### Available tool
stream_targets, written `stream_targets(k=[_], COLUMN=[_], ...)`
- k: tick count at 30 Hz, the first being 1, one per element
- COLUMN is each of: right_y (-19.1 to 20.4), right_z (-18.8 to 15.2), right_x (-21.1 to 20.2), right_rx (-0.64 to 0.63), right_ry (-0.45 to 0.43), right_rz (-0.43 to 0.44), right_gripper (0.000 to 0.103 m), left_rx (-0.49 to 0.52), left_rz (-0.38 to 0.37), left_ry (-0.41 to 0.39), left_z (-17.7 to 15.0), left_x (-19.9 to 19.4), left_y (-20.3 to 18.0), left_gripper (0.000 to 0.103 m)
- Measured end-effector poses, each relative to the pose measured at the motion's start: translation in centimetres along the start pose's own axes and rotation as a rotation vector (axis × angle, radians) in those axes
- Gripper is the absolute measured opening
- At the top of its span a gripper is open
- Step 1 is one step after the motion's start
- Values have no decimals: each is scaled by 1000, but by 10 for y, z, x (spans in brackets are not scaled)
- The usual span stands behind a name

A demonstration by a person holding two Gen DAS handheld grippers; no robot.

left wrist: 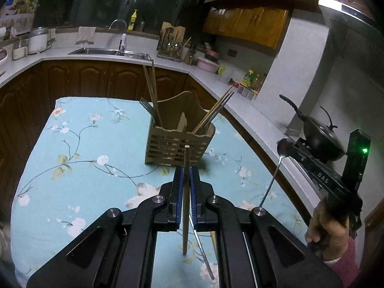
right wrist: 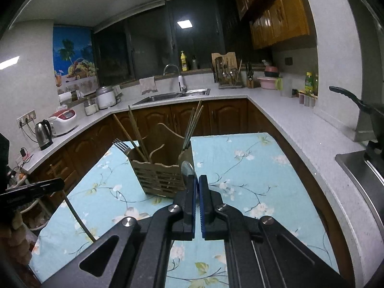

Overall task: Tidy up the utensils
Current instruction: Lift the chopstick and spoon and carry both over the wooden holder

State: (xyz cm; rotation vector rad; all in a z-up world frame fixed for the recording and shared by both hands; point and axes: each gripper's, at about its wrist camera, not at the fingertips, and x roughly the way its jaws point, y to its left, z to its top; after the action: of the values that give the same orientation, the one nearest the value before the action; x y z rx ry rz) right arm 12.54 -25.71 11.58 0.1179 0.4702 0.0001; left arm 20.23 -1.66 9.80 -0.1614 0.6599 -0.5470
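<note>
A wooden slatted utensil holder (left wrist: 178, 141) stands on the floral blue tablecloth (left wrist: 84, 158); it holds chopsticks (left wrist: 151, 91) and a fork (left wrist: 146, 106). It also shows in the right wrist view (right wrist: 159, 175). My left gripper (left wrist: 186, 172) is shut on a wooden chopstick (left wrist: 186, 192), held upright just before the holder. My right gripper (right wrist: 196, 180) is shut on a metal spoon (right wrist: 187, 168), its bowl poking up beside the holder's right side. The spoon (left wrist: 283, 145) also shows in the left wrist view, right of the holder.
More utensils (left wrist: 204, 252) lie on the cloth below my left gripper. A white counter (right wrist: 300, 120) with sink (right wrist: 172, 96) wraps the table. A black wok (left wrist: 321, 136) sits on the stove at right. A kettle (right wrist: 44, 132) and cooker stand at left.
</note>
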Motion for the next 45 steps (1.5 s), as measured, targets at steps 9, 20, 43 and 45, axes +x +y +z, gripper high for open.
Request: stream_targets(k=[9, 20, 43, 45], right_y=[2, 8, 20, 25], right_z=[7, 23, 122, 121], right_x=[8, 32, 116, 127], right_rx=[-10, -46, -72, -96], right_ry=[-23, -42, -260, -269], right_rz=[-11, -22, -112, -126], right_gripper=[2, 3, 3, 3], left_rx=[-8, 3, 22, 12], left_rz=[-2, 4, 68, 87], left_ry=[-31, -62, -316, -323], left_z=[12, 38, 175, 179], left_x=[-3, 3, 44, 57], left_y=[1, 2, 6, 10], left_gripper=[5, 5, 5, 5])
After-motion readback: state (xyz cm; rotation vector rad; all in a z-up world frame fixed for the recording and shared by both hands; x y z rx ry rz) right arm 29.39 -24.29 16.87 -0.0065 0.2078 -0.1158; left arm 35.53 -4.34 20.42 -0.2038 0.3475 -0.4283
